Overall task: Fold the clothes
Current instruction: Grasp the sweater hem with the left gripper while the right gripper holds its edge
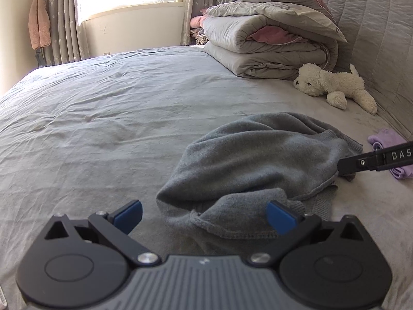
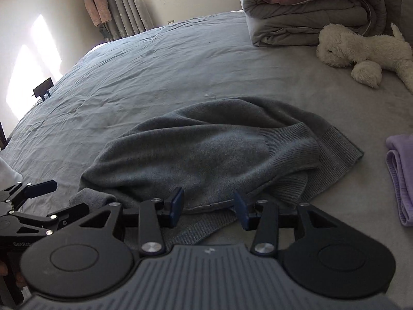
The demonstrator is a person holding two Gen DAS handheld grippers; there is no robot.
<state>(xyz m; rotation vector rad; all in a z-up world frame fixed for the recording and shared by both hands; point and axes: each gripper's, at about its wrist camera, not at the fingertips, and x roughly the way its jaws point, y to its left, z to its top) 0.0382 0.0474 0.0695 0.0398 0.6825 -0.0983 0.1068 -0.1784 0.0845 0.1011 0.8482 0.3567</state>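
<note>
A grey knitted sweater lies bunched on the grey bed sheet; it also shows in the right wrist view. My left gripper is open, its blue pads either side of the sweater's near hem, holding nothing. My right gripper is open, its pads astride the sweater's near edge, not closed on it. The right gripper's finger shows at the sweater's right side in the left wrist view. The left gripper shows at the left edge of the right wrist view.
A folded lilac garment lies to the right of the sweater. A white plush dog lies by the padded headboard. A stack of folded duvets sits at the far side. Curtains and a window stand beyond the bed.
</note>
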